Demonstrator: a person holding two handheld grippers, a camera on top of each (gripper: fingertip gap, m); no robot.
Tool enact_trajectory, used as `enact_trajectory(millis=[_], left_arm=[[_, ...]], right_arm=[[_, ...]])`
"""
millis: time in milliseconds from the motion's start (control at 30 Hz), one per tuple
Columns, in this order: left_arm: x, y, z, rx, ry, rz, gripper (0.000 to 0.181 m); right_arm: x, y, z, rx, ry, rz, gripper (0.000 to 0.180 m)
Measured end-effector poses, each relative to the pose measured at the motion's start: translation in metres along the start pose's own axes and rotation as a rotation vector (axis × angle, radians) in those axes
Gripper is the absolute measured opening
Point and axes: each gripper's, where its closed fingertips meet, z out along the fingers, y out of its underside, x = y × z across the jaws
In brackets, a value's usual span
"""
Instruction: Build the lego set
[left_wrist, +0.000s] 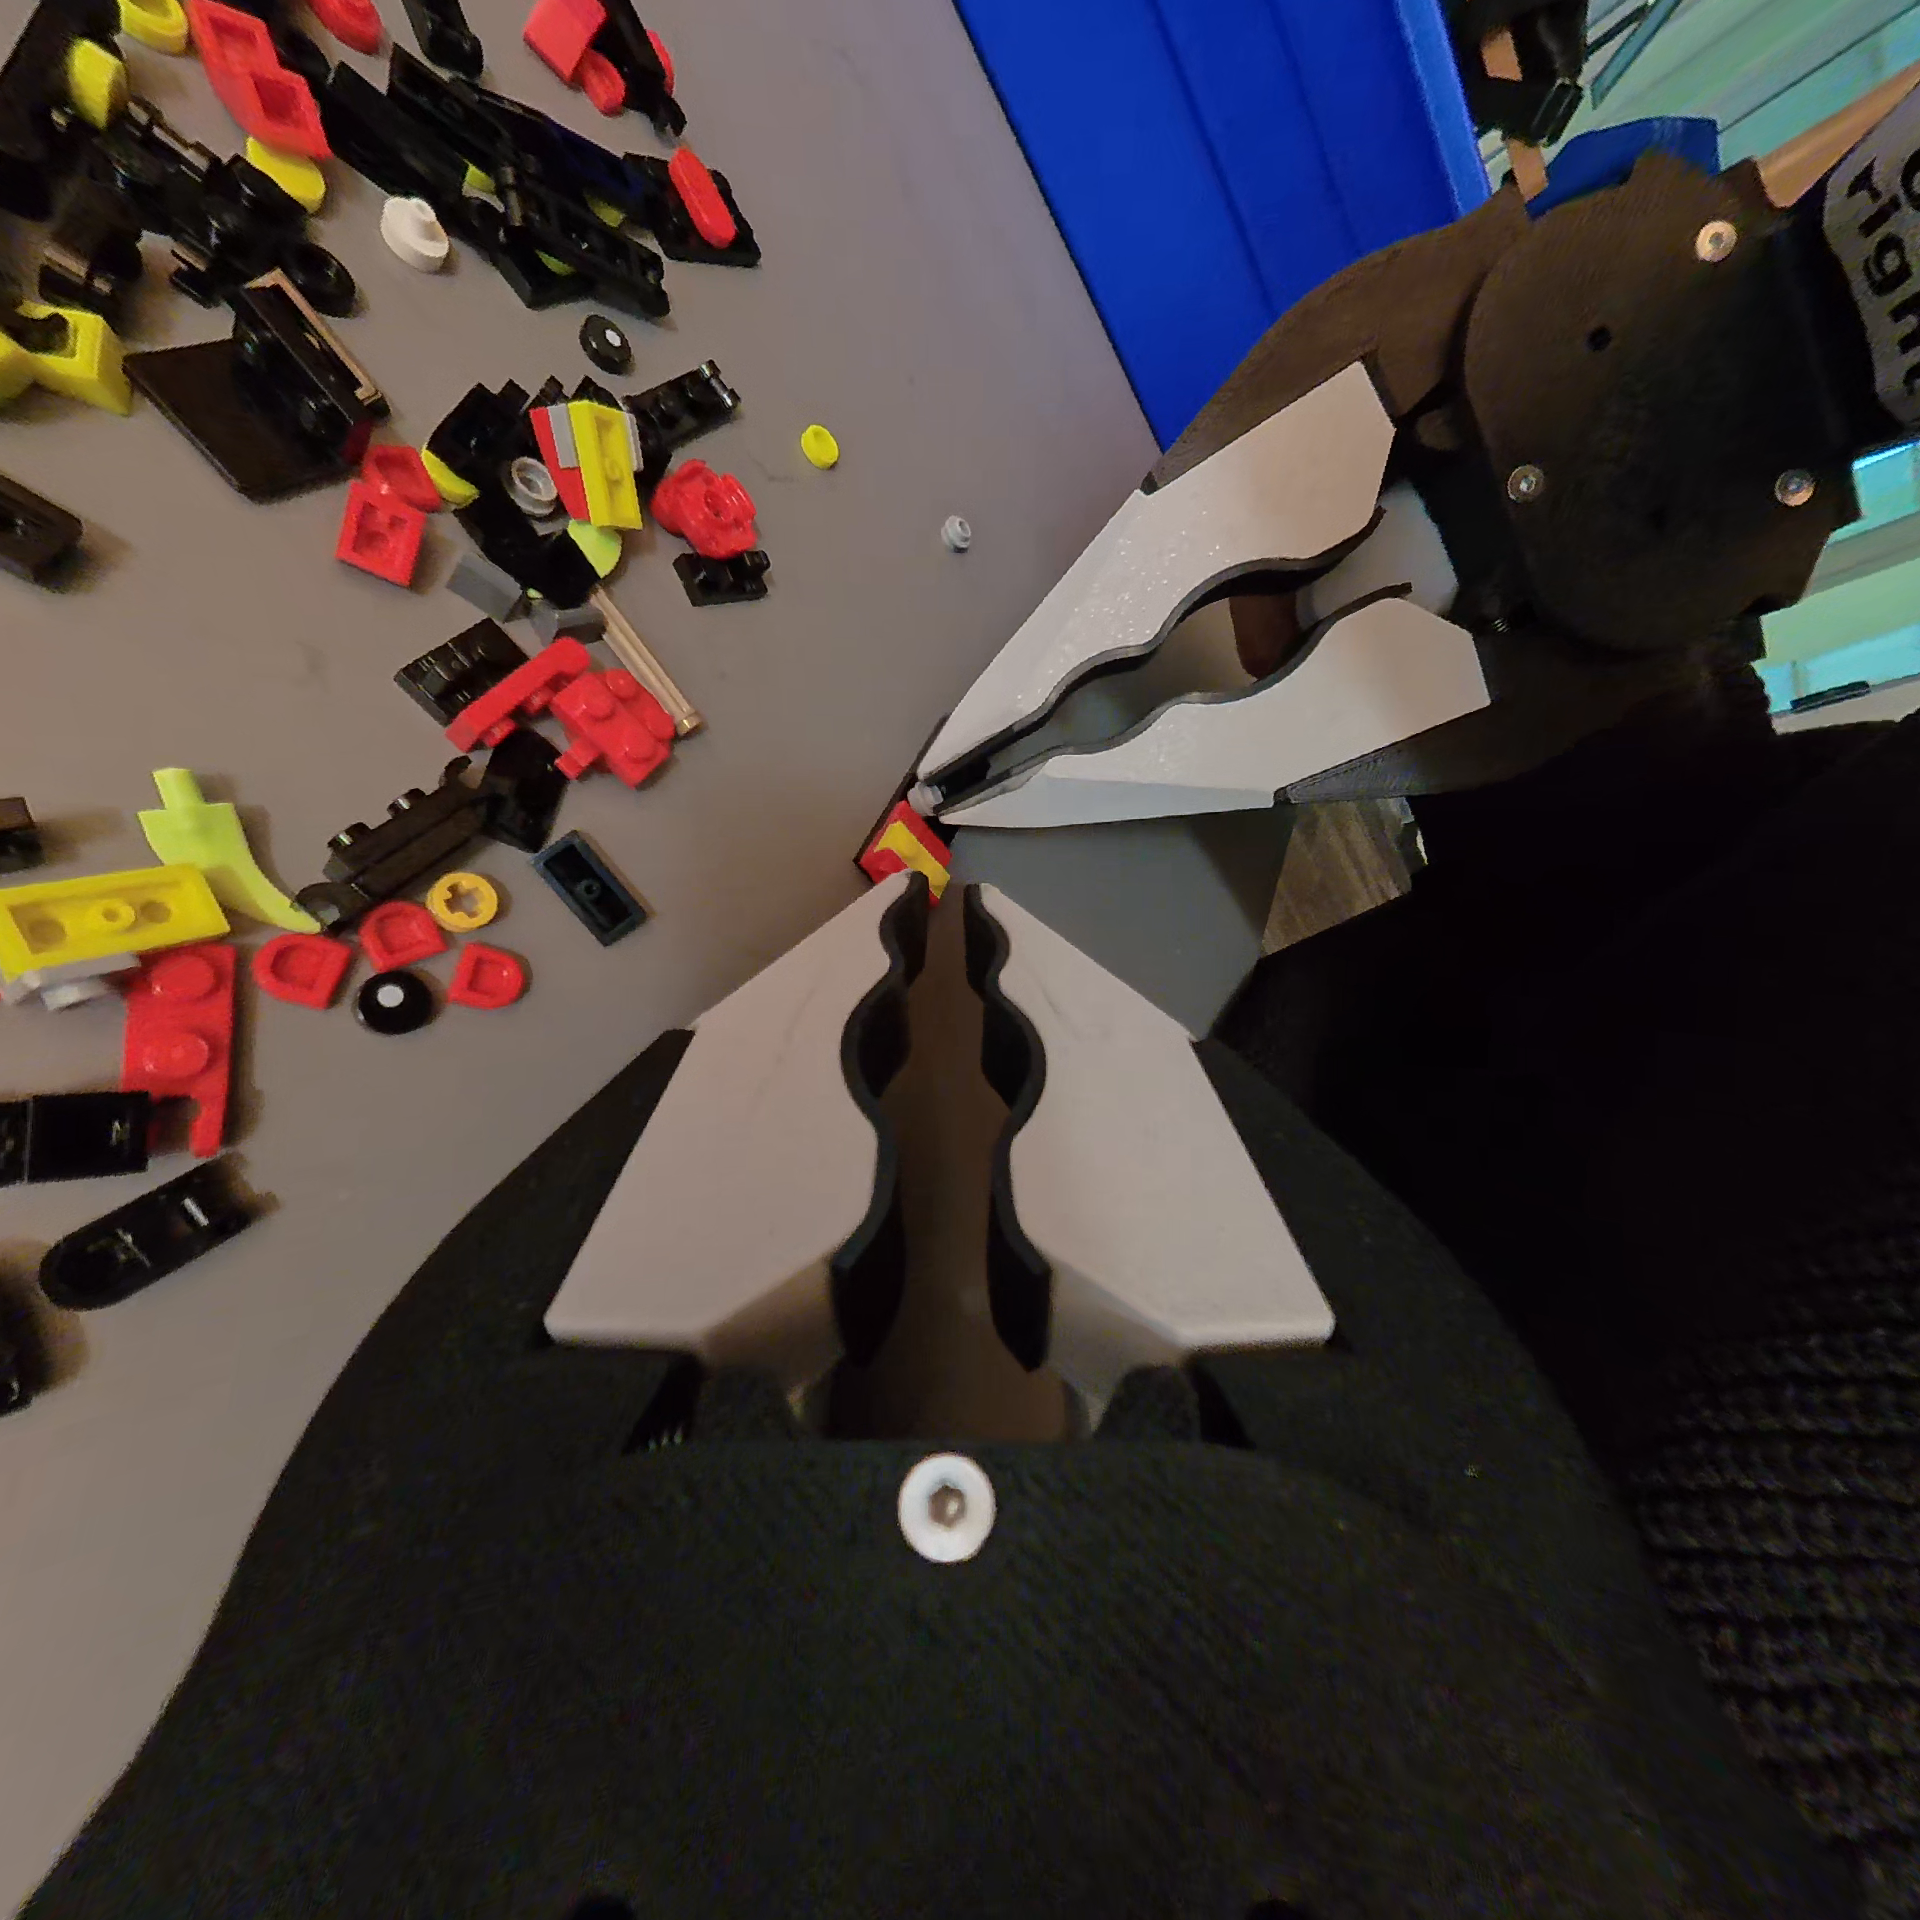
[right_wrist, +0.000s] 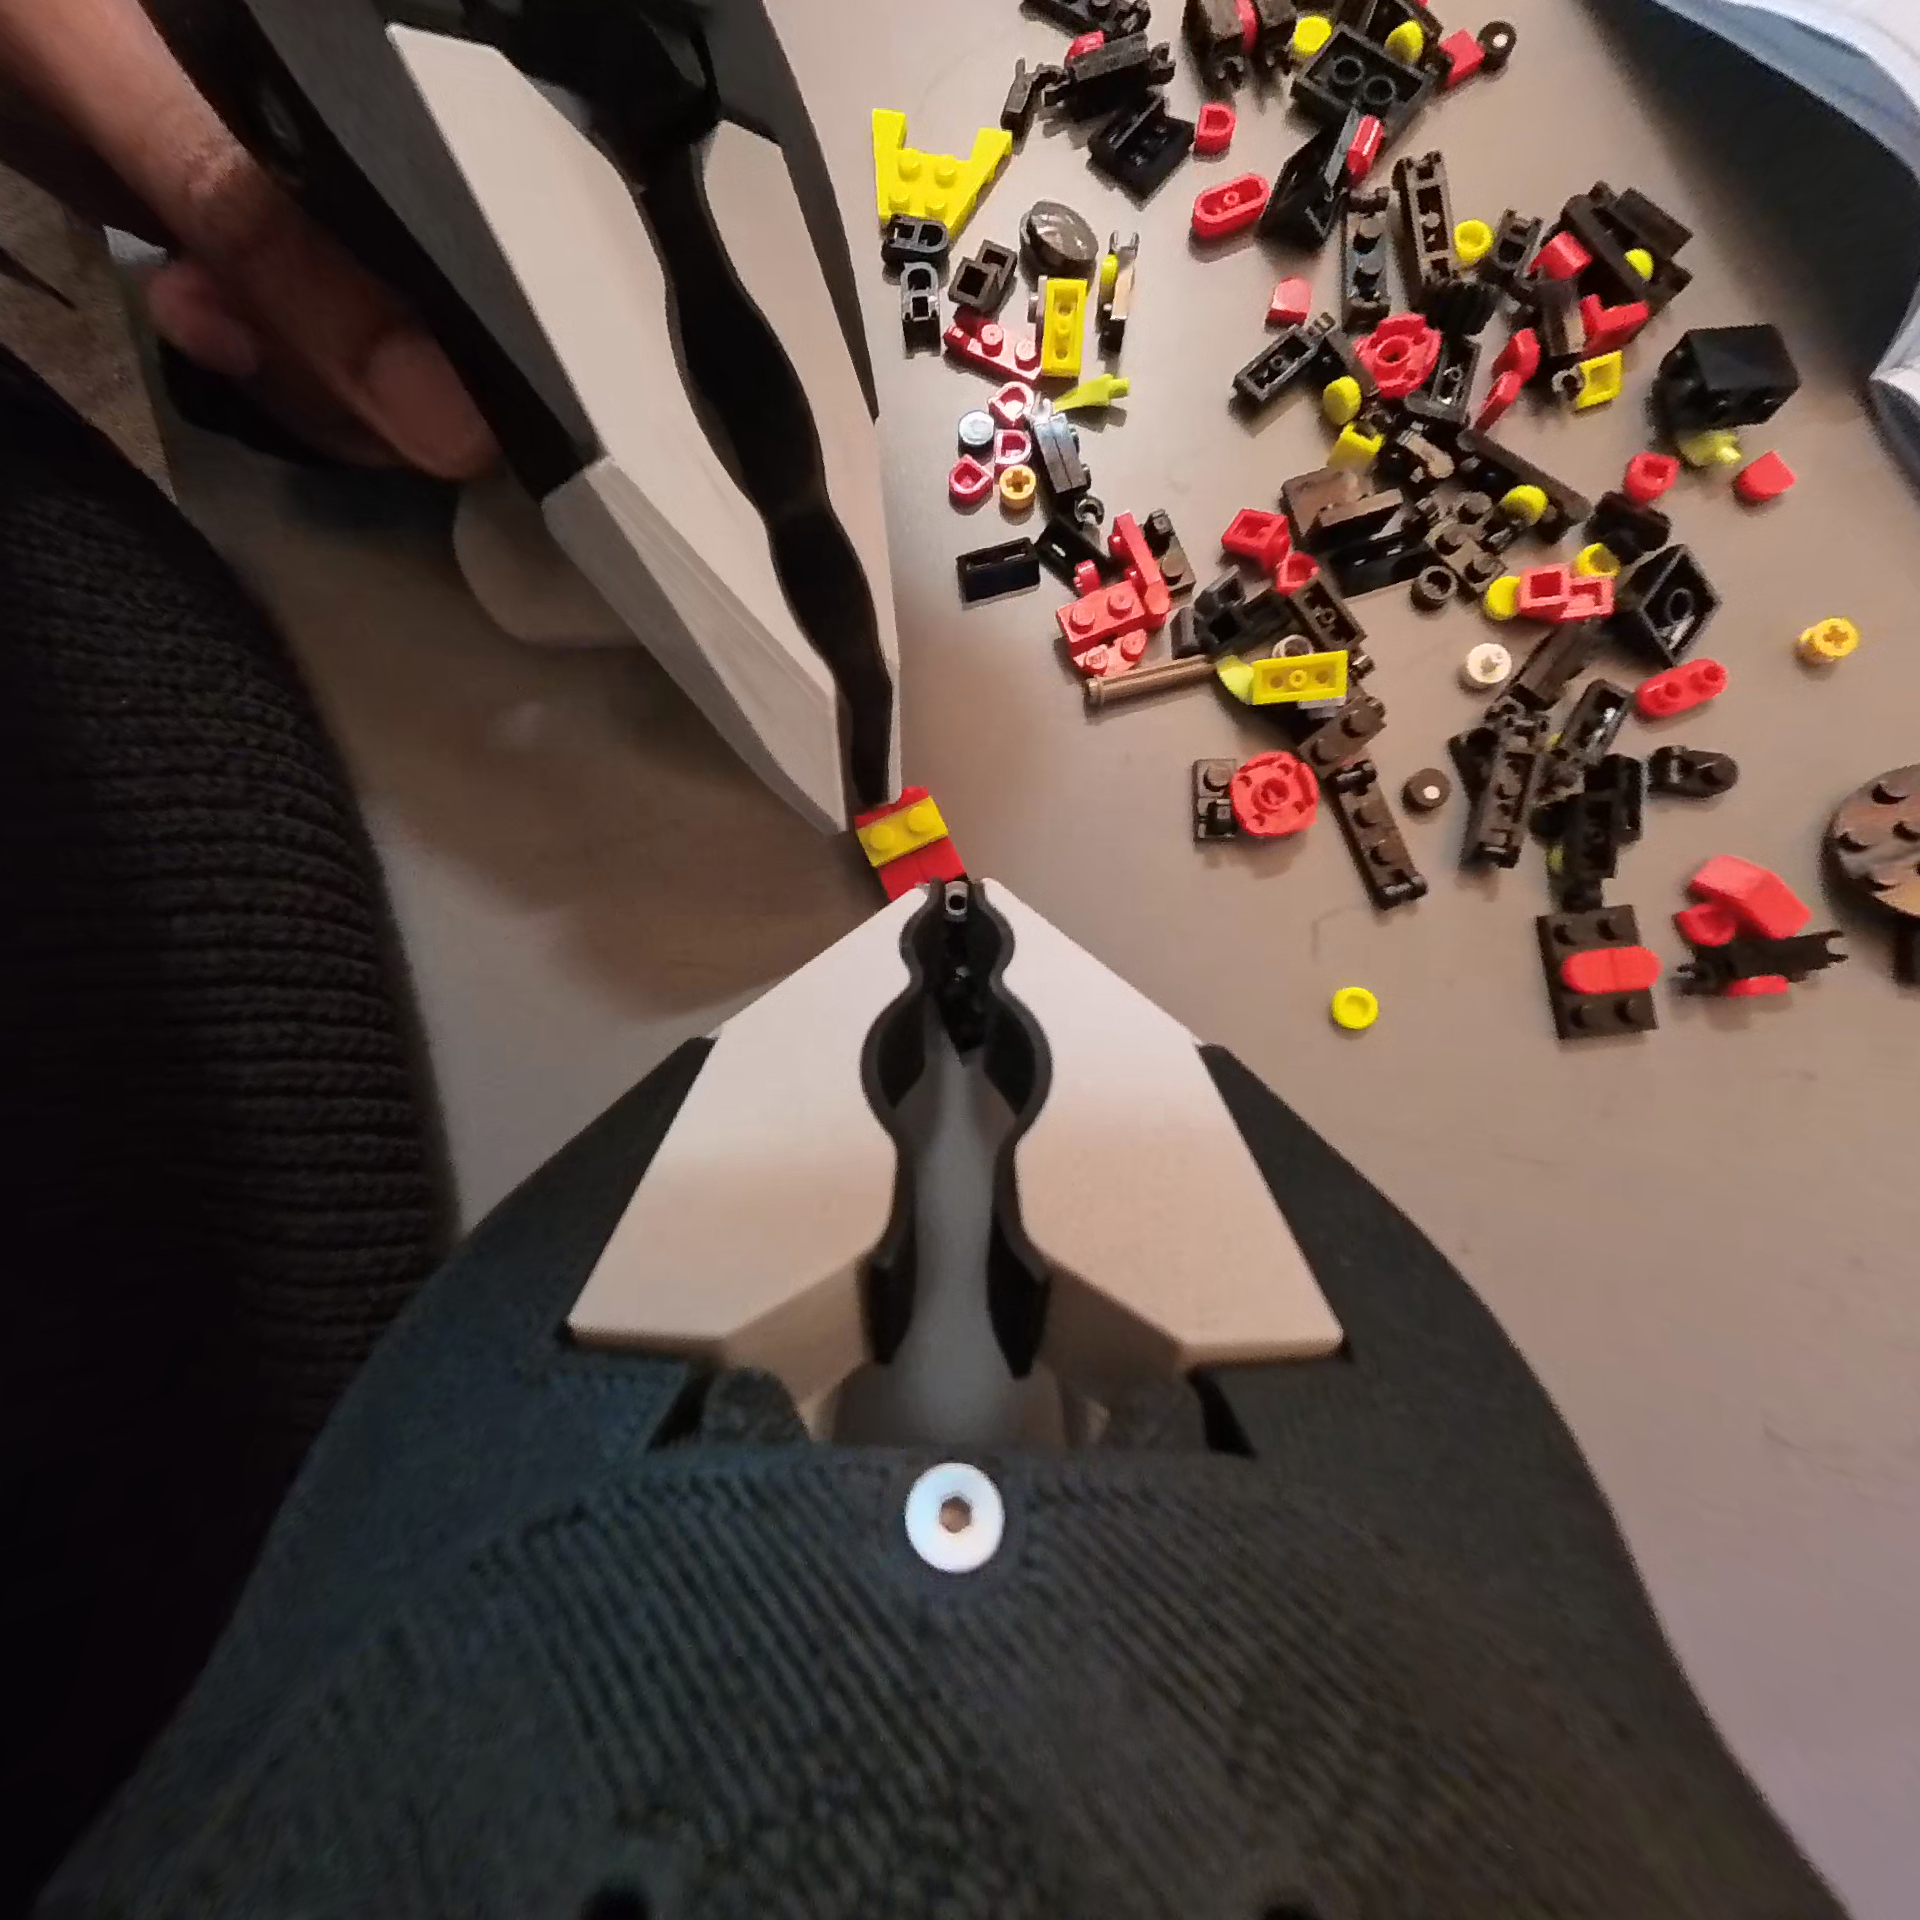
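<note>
Red-yellow brick stack (right_wrist: 906, 837) pinched between both grippers' tips.

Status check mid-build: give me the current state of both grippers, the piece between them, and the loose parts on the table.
Left gripper: shut on the small red-and-yellow lego assembly.
Right gripper: shut on a small black lego piece, tip against the assembly.
Small red-and-yellow lego assembly: held off the table, between both gripper tips.
Loose red, yellow and black lego pieces: scattered, unsorted.
Grey table: bearing the loose pieces.
</note>
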Motion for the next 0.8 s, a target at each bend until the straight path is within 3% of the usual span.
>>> enact_trajectory(millis=[67, 100, 133, 233, 400, 567, 667, 800], left_arm=[[0.001, 0.0, 0.0, -0.006, 0.009, 0.006, 0.008], [0.002, 0.001, 0.0, -0.008, 0.011, 0.006, 0.01], [0.002, 0.001, 0.0, -0.01, 0.009, 0.01, 0.011], [0.002, 0.002, 0.0, -0.013, -0.001, 0.027, 0.012], [0.002, 0.002, 0.001, -0.015, -0.005, 0.037, 0.013], [0.003, 0.003, 0.001, -0.02, -0.006, 0.051, 0.015], [0.003, 0.004, 0.001, -0.024, -0.011, 0.064, 0.017], [0.003, 0.005, 0.0, -0.029, -0.024, 0.088, 0.02]], right_arm=[[-0.001, 0.001, -0.001, 0.023, -0.032, 0.027, 0.008], [-0.003, 0.0, -0.003, 0.039, -0.061, 0.06, 0.029], [-0.003, -0.002, -0.005, 0.065, -0.088, 0.092, 0.033], [0.003, -0.007, -0.014, 0.134, -0.098, 0.138, 0.02], [0.013, 0.009, -0.01, 0.068, -0.018, 0.063, 0.022], [0.014, 0.012, -0.004, 0.042, 0.032, -0.047, 0.043], [0.01, 0.011, -0.002, 0.049, 0.023, -0.071, 0.043], [0.007, 0.012, -0.002, 0.048, 0.008, -0.071, 0.02]])
